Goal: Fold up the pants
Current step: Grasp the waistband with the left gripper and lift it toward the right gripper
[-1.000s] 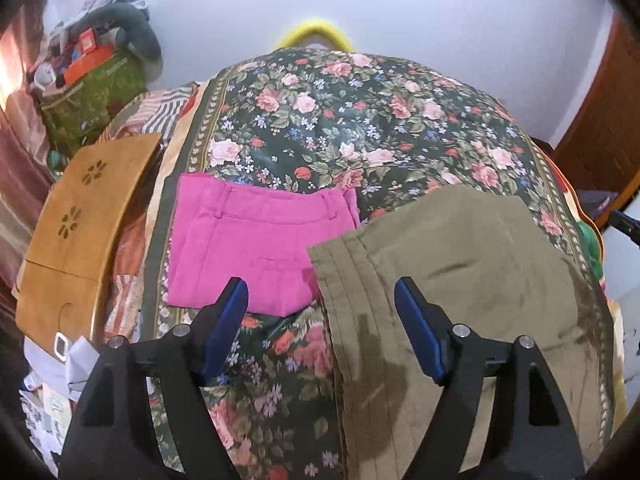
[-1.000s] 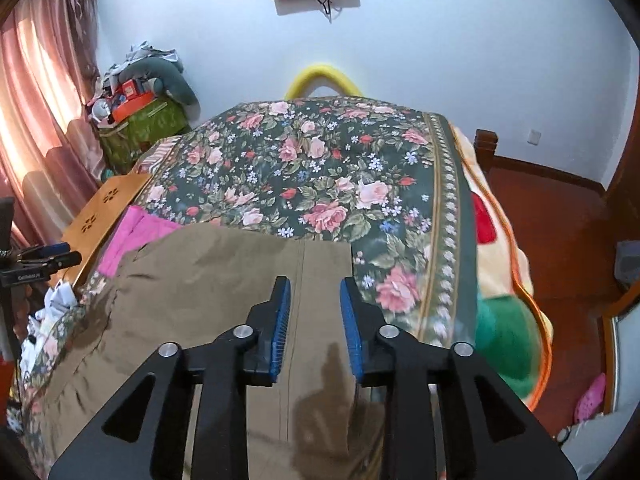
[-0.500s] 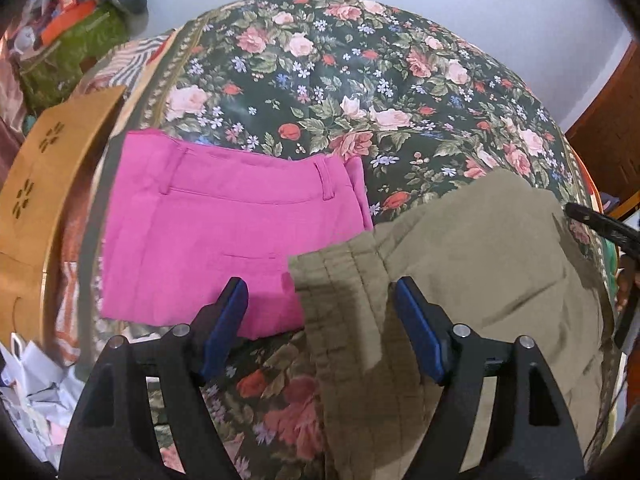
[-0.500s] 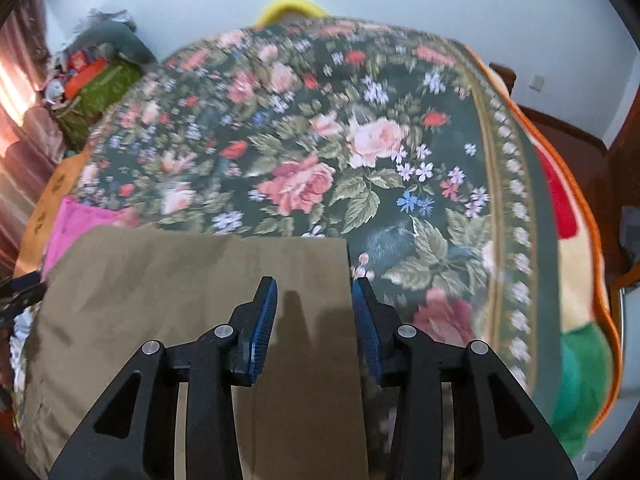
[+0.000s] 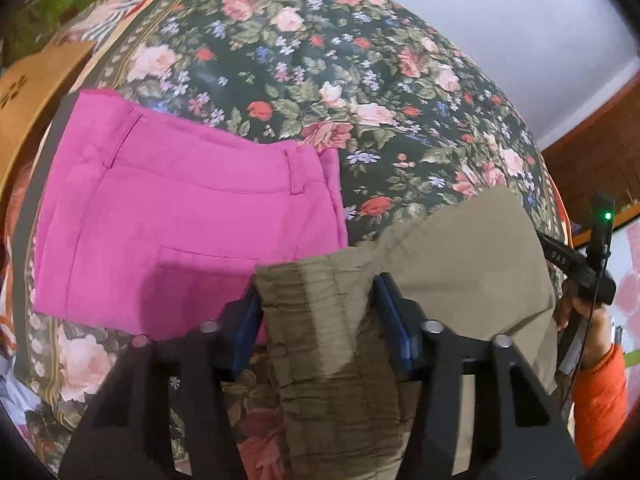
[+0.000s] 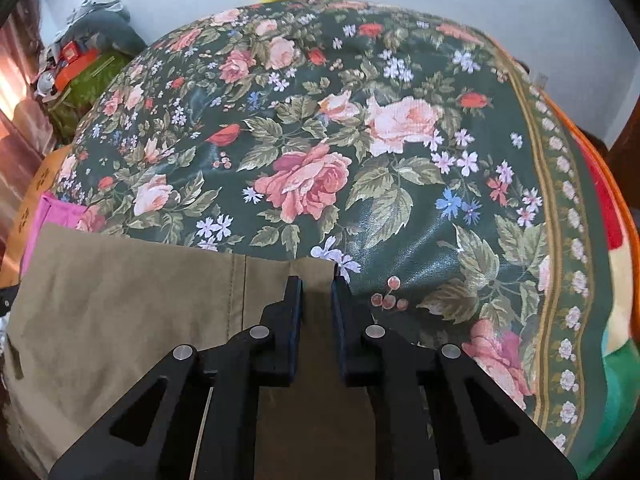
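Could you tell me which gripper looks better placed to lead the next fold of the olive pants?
Probably the right gripper: its fingers pinch the olive pants at a flat hem corner; the left gripper straddles bunched waistband.
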The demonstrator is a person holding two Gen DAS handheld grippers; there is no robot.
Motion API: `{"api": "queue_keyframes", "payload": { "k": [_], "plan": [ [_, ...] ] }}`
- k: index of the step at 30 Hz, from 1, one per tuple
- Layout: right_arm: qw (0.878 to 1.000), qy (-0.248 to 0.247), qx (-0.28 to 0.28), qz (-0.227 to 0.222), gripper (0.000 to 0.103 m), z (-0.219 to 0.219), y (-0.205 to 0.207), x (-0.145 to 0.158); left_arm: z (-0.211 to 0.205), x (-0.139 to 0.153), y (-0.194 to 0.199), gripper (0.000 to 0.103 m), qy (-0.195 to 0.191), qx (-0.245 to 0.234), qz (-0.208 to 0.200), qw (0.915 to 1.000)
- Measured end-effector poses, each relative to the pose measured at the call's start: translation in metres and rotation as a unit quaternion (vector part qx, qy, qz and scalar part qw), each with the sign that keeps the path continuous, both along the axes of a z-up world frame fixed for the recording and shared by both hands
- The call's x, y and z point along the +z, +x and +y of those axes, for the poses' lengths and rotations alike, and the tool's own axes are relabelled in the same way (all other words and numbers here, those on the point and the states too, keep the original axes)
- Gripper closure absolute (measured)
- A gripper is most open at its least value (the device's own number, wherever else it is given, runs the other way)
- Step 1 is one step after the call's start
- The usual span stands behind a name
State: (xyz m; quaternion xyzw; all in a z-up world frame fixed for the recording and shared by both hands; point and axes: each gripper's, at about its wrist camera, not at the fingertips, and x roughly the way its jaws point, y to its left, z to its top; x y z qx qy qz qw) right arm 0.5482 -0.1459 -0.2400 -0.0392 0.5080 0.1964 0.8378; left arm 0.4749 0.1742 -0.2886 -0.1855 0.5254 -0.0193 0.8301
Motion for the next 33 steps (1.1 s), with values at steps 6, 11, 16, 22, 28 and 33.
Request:
{"api": "queue_keyframes", "payload": {
  "k": [6,11,16,22,28,33],
  "plan": [
    [0.998,0.005,-0.012,-0.058,0.091,-0.012,-0.015,0.031,-0.017,0.036,-0.013,0.100,0.096,-0.012,-0.038,0.9946],
    [0.995,0.027,-0.016,-0.096,0.091,-0.020,-0.022,0.078,-0.014,0.074,-0.025,0.099,0.113,-0.003,-0.067,0.9914],
    [0.986,0.054,-0.011,-0.154,0.091,-0.025,-0.047,0.146,-0.021,0.116,-0.043,0.100,0.118,-0.001,-0.102,0.9878],
    [0.974,0.084,-0.018,-0.210,0.091,-0.040,-0.081,0.210,-0.035,0.170,-0.070,0.100,0.129,-0.005,-0.152,0.9798],
    [0.971,0.081,-0.012,-0.223,0.092,-0.053,-0.128,0.217,-0.045,0.185,-0.104,0.100,0.135,-0.021,-0.161,0.9775],
    [0.971,0.080,-0.004,-0.225,0.092,-0.062,-0.172,0.209,-0.051,0.181,-0.139,0.100,0.135,-0.038,-0.159,0.9773]
  ]
}}
